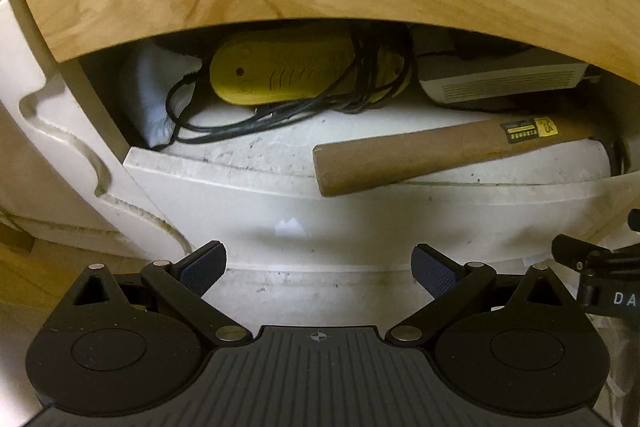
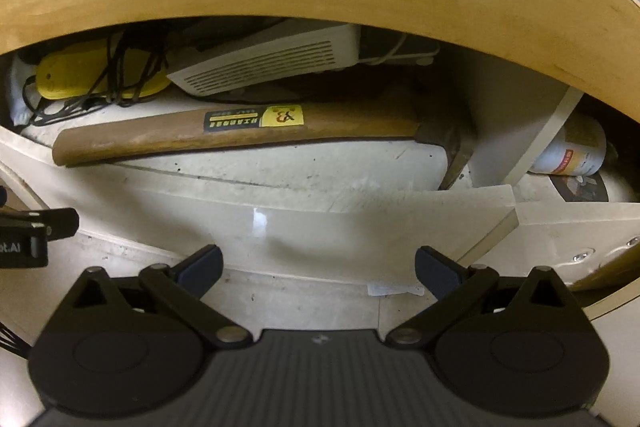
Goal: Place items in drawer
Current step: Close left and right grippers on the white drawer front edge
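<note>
- We see both grippers, left (image 1: 319,269) and right (image 2: 319,267), spread wide and holding nothing.
- The wooden-handled hammer with a yellow label (image 2: 240,135) lies in the open white drawer (image 2: 360,223), ahead of both, long axis crosswise.
- Its butt overhangs the front lip (image 1: 336,175); we judge the left gripper nearer it, for nudging it inward.
- 2 other items sit behind: a yellow device wrapped in black cord (image 1: 304,67) and a white vented box (image 2: 272,63).

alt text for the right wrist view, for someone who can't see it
An open white drawer under a wooden top holds a wooden-handled hammer lying across its front, with a yellow device wrapped in black cord and a white vented box behind. The open, empty right gripper is in front.
</note>
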Demonstrator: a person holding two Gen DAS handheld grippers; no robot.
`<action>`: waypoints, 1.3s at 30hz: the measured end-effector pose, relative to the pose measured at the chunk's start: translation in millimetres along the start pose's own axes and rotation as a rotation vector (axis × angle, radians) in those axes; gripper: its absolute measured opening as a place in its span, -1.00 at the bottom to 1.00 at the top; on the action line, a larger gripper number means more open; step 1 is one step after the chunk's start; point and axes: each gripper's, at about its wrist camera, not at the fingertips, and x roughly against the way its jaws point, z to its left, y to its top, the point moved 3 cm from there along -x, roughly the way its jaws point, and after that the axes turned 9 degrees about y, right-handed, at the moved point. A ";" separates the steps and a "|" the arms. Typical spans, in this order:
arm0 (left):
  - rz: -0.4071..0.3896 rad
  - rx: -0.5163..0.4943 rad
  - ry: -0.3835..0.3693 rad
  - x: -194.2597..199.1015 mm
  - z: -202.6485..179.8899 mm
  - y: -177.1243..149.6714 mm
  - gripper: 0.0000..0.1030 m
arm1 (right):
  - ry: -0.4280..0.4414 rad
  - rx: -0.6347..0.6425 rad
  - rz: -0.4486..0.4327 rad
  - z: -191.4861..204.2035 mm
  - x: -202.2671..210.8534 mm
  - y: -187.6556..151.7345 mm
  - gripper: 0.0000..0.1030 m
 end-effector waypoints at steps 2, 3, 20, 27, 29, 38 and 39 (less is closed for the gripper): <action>-0.007 -0.011 0.002 1.4 -2.2 -0.2 0.98 | 0.002 -0.001 -0.002 0.1 0.2 1.0 0.99; -0.002 -0.013 0.007 2.0 -3.2 -0.2 0.98 | 0.004 0.001 -0.003 0.5 0.4 1.3 0.99; -0.228 -0.629 0.149 8.0 -31.8 -12.8 0.99 | -0.056 0.440 0.006 19.4 2.0 -1.9 0.98; -0.256 -0.826 0.213 -15.4 -26.0 -13.4 0.99 | -0.098 0.737 0.047 30.0 -10.2 -13.5 0.81; -0.273 -0.880 0.225 -19.9 -25.9 -12.2 0.98 | -0.120 0.819 0.057 32.4 -14.6 -17.2 0.80; -0.374 -1.150 0.291 -31.9 -35.6 -20.3 0.96 | -0.184 1.058 0.090 32.2 -24.8 -24.7 0.54; -0.377 -1.161 0.291 -31.7 -37.6 -21.4 0.96 | -0.189 1.073 0.095 32.0 -24.9 -24.2 0.47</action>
